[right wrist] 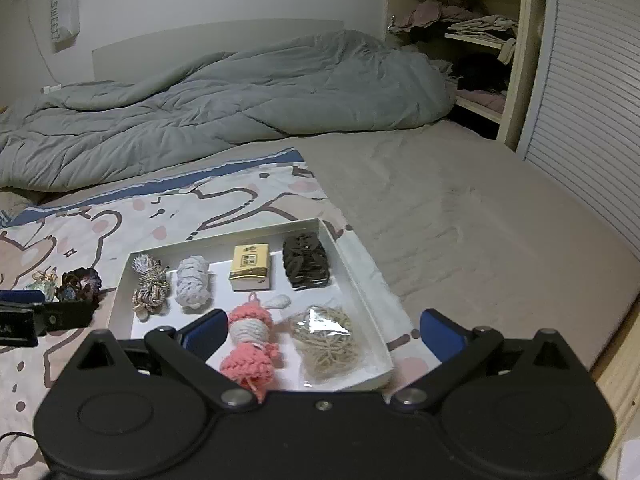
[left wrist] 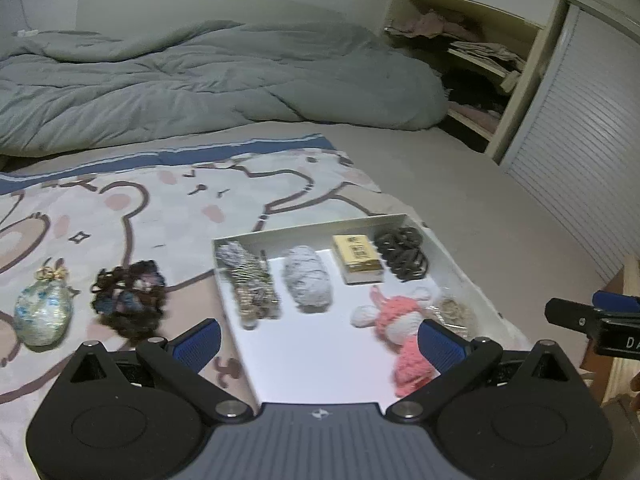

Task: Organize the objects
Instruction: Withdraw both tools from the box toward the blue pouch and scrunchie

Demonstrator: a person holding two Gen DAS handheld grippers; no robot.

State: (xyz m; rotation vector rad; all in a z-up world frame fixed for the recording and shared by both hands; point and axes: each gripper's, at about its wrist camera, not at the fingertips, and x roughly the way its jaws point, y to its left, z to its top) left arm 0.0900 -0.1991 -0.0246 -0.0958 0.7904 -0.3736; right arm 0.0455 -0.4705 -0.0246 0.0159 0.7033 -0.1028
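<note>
A white tray (left wrist: 244, 344) (right wrist: 360, 276) lies on the bed. In it are a braided cord bundle (left wrist: 250, 284) (right wrist: 150, 284), a grey knitted roll (left wrist: 308, 280) (right wrist: 193, 282), a yellow box (left wrist: 357, 258) (right wrist: 250, 266), a black hair claw (left wrist: 402, 252) (right wrist: 306, 260), a pink knitted doll (left wrist: 400, 328) (right wrist: 250, 344) and a bagged twine bundle (left wrist: 456, 314) (right wrist: 326, 340). A dark scrunchie (left wrist: 128, 296) (right wrist: 80, 282) and a shiny pouch (left wrist: 44, 314) (right wrist: 42, 286) lie left of the tray. My left gripper (left wrist: 320, 338) is open and empty over the tray's near end. My right gripper (right wrist: 324, 334) is open and empty over the doll and twine.
The tray sits on a bear-print blanket (left wrist: 140, 208) (right wrist: 180, 208) over a beige mattress (right wrist: 460, 232). A grey duvet (left wrist: 200, 76) (right wrist: 240, 100) is heaped behind. Open shelves (left wrist: 480, 60) (right wrist: 472, 40) and a slatted door (right wrist: 592, 100) stand at the right.
</note>
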